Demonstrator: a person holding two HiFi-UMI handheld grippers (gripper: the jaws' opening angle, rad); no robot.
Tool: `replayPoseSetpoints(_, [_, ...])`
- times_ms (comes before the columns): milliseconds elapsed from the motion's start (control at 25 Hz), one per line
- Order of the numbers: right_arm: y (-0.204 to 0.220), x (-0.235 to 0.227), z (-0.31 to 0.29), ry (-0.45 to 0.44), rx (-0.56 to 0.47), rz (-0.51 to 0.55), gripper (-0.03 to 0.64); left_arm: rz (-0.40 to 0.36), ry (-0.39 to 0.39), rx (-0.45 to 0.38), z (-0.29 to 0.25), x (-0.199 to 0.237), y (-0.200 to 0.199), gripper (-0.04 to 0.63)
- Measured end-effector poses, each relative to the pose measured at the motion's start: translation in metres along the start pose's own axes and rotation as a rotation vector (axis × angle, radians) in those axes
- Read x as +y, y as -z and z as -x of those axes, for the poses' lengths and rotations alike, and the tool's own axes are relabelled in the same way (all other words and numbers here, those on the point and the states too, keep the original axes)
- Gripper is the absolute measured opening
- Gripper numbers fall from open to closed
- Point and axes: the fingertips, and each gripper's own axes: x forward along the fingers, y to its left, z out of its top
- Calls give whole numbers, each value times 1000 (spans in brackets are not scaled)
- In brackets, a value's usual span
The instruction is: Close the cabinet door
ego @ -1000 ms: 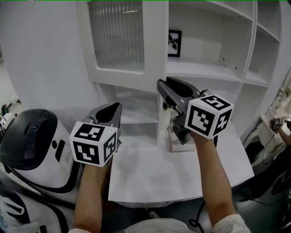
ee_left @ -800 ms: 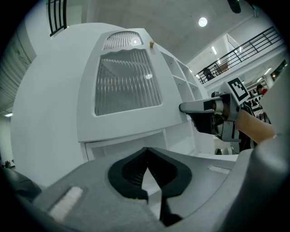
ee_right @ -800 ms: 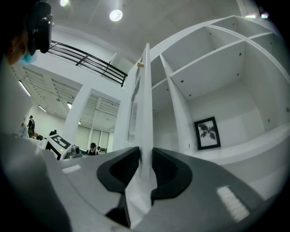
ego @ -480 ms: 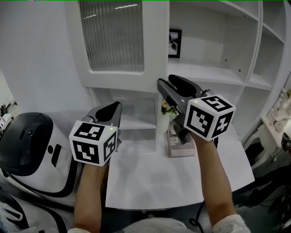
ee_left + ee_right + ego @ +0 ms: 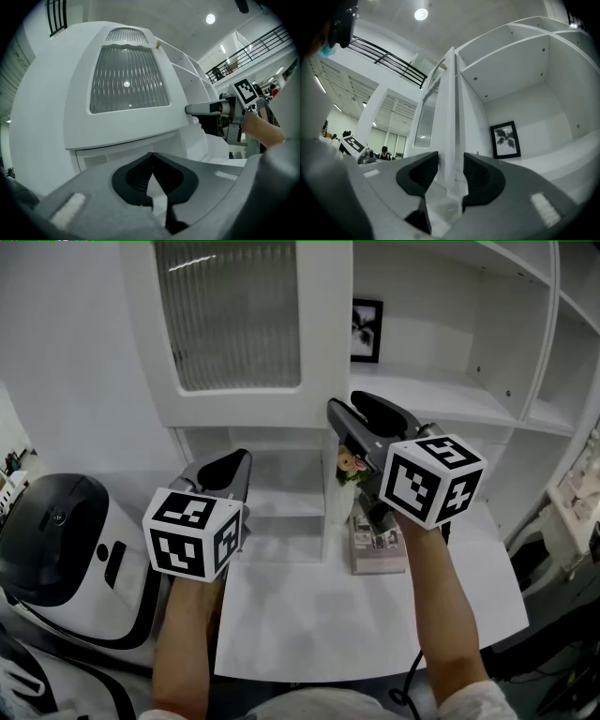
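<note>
Right claw, jaws just opened to medium width, loosely straddles the cabinet door edge; left claw closed, empty.

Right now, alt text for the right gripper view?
The right gripper, jaws just opened and apart, has the white cabinet door edge-on in the gap between them, ungripped. Right of the door, white shelves hold a framed picture.
</note>
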Motion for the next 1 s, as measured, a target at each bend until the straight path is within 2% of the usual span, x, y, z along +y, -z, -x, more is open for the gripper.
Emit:
replayPoseSetpoints(760, [5,-20,-23,22,8,36,161,4,-24,-8,-21,18,-3,0])
replayPoseSetpoints(1000, [3,-18,-17,71,18,69,160,9,-17,-13,-16,18,-5,0])
